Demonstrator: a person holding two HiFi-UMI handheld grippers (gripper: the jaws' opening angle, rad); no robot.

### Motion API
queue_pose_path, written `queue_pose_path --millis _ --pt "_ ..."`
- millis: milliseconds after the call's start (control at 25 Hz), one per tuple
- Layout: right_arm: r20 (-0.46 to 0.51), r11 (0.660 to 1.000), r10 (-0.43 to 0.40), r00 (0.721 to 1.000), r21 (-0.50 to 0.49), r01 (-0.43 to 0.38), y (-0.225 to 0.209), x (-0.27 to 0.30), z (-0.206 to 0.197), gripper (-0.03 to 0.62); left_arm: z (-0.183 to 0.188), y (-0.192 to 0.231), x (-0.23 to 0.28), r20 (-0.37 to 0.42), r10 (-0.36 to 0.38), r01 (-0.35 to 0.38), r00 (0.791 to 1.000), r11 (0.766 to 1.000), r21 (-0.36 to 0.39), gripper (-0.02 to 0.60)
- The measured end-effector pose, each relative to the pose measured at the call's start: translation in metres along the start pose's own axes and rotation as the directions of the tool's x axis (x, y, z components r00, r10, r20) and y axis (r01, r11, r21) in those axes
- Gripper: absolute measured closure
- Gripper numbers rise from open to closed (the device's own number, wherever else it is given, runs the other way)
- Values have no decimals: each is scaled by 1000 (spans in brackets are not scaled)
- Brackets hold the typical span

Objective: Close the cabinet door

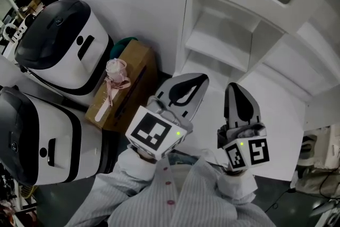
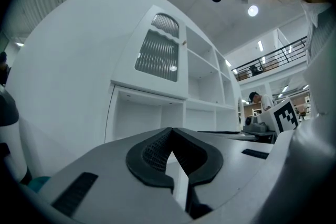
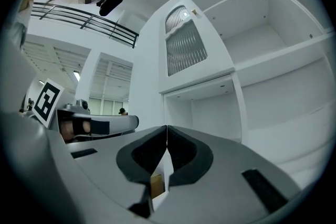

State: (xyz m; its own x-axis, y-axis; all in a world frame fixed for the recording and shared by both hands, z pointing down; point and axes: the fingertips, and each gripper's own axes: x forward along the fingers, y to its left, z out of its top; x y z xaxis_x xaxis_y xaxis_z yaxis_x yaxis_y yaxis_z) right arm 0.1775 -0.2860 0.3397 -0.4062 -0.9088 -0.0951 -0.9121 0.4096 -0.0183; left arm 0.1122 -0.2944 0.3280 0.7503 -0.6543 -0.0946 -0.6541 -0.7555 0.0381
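box (image 1: 135,64) left of cabinet (image 1: 223,42) | machines (image 1: 53,45) left of box | cup (image 1: 117,69), perhaps, on box

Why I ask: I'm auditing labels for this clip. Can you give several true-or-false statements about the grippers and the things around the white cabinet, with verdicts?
1. The left gripper and the right gripper are both shut with nothing between their jaws. True.
2. The brown cardboard box stands on a shelf of the white cabinet. False: it stands outside the cabinet, to its left, by the wall.
3. A pink object lies on top of the box. True.
4. The cabinet's open shelves hold stacked dishes. False: the shelves in view hold nothing.
5. The cabinet door has a ribbed glass panel. True.
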Motion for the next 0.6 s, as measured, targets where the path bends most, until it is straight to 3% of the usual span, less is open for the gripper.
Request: queue_pose_path --millis 600 --pt "-19 999 40 999 -28 -41 11 6 -1 582 0 2 -5 -4 -7 7 1000 1000 17 572"
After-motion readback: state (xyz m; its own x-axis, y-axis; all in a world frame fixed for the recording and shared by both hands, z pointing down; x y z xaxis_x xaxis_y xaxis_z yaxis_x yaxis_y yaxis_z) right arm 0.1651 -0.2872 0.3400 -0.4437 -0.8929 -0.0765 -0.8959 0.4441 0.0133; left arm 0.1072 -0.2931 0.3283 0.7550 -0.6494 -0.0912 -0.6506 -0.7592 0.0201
